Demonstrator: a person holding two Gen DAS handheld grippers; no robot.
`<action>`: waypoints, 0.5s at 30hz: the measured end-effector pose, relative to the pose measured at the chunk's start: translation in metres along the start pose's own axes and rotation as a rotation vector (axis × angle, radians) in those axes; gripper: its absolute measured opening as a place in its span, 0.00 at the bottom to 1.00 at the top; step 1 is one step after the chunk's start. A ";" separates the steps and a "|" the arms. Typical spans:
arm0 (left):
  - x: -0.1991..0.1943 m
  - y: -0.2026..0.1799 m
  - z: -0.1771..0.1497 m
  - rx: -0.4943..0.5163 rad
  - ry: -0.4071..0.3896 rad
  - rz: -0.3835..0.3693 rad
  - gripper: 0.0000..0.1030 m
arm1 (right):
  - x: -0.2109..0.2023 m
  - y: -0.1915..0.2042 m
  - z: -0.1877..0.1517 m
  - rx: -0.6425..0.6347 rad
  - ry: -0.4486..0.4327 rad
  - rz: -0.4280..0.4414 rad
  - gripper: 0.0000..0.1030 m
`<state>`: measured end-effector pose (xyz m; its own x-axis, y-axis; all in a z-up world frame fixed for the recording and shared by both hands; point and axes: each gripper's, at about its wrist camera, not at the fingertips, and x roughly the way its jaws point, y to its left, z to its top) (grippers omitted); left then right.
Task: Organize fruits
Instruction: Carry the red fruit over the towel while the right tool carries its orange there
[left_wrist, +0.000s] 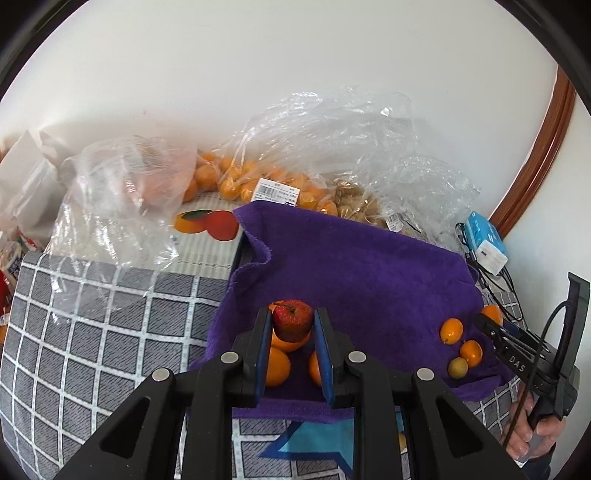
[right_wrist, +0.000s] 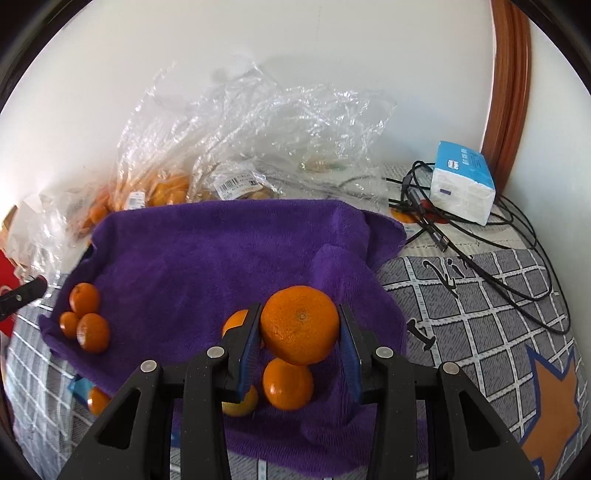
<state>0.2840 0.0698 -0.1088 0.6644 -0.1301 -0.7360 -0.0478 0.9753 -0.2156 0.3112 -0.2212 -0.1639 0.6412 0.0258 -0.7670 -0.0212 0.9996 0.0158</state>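
Observation:
My left gripper (left_wrist: 293, 314) is shut on a small red apple (left_wrist: 293, 323), held just above three oranges (left_wrist: 277, 366) on the near left of the purple towel (left_wrist: 351, 266). My right gripper (right_wrist: 300, 308) is shut on a large orange (right_wrist: 300, 326) above small kumquats (right_wrist: 288, 384) at the towel's (right_wrist: 207, 251) near right. Three mandarins (right_wrist: 93, 332) lie at the towel's left end in the right wrist view. In the left wrist view, several kumquats (left_wrist: 451, 331) sit next to the right gripper (left_wrist: 484, 321).
Clear plastic bags (left_wrist: 280, 184) of small oranges lie along the wall behind the towel. A blue-and-white tissue pack (right_wrist: 463, 188) and black cables (right_wrist: 517, 258) sit at the back right. Grey checked cloth (left_wrist: 92, 332) covers the surface. A hand (left_wrist: 532, 432) grips the right tool.

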 end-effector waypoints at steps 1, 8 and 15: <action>0.005 -0.003 0.001 0.005 0.005 -0.001 0.21 | 0.003 0.003 0.000 -0.016 -0.004 -0.015 0.38; 0.029 -0.020 0.008 0.028 0.028 -0.017 0.21 | 0.022 -0.002 -0.002 0.013 0.027 0.007 0.38; 0.054 -0.037 0.005 0.044 0.063 -0.016 0.21 | 0.021 0.001 -0.004 -0.026 0.025 0.010 0.39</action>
<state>0.3255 0.0275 -0.1374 0.6164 -0.1553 -0.7719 -0.0035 0.9798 -0.1999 0.3215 -0.2199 -0.1831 0.6212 0.0355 -0.7828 -0.0480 0.9988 0.0072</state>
